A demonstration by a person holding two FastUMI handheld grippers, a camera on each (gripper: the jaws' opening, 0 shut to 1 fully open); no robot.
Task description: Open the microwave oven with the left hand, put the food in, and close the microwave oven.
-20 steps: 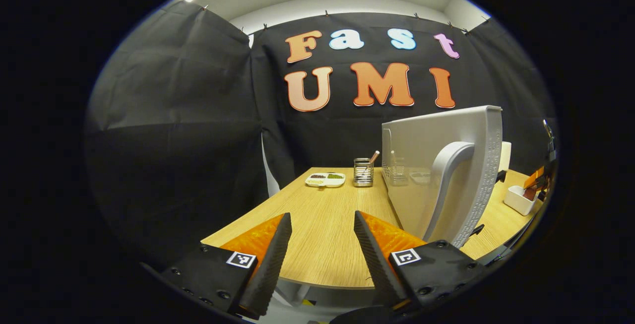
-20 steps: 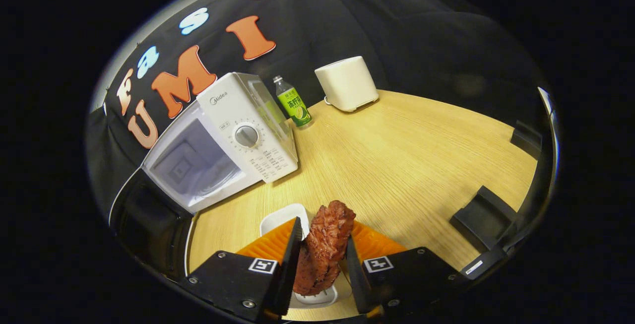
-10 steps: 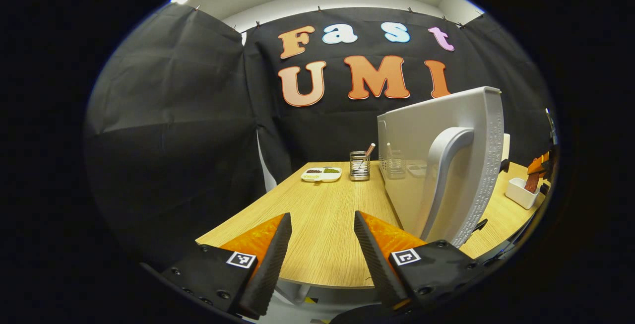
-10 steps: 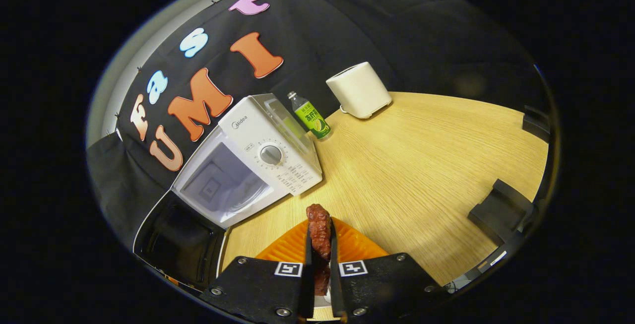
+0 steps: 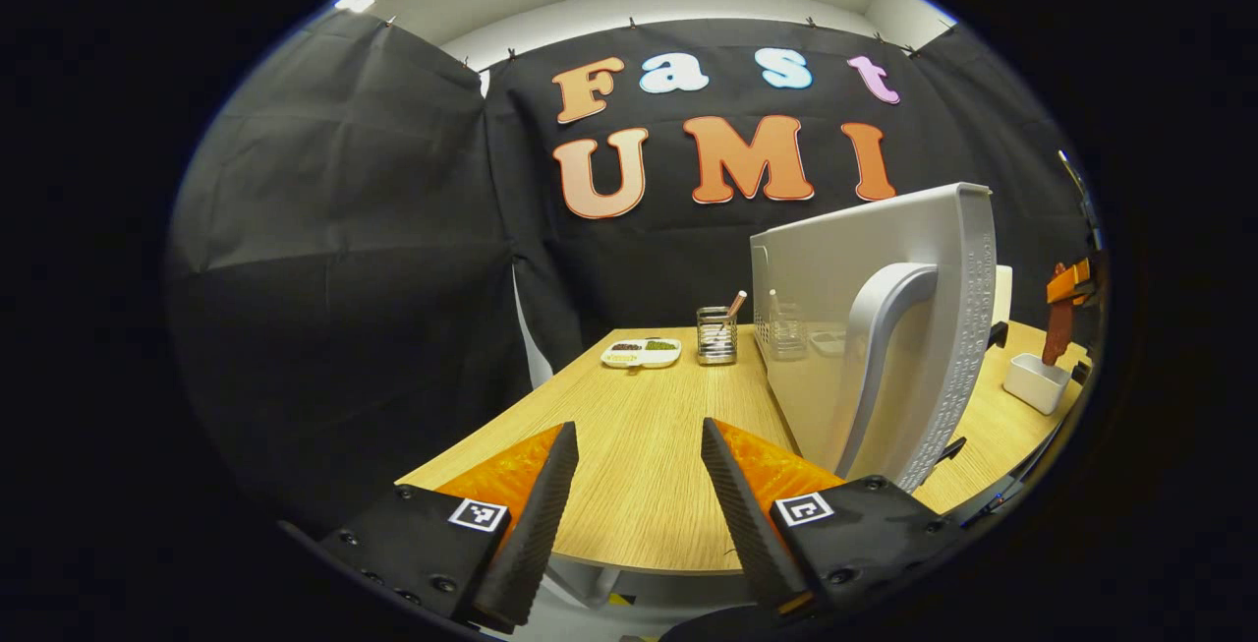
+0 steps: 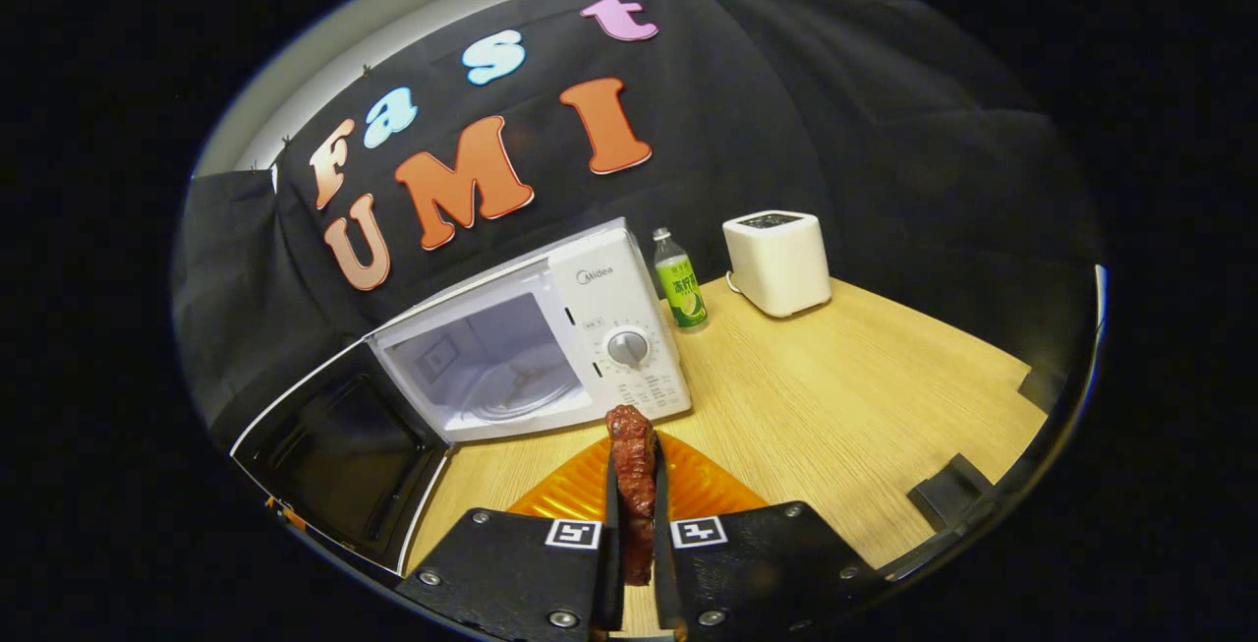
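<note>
Lifted clear of the white dish [image 5: 1034, 381], the meat [image 6: 632, 485] stays clenched in the right tool [image 6: 630, 563] before the open microwave [image 6: 531, 352]; left tool [image 5: 629, 509] gapes, empty, at the table's [image 5: 639, 455] near edge beside the swung door [image 5: 885, 327].

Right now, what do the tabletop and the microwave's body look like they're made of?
Tabletop: light wood or wood-look laminate, going by the straight grain lines and soft sheen; which one is unclear. Microwave: white body, smooth and faintly glossy, probably painted metal or plastic.
</note>
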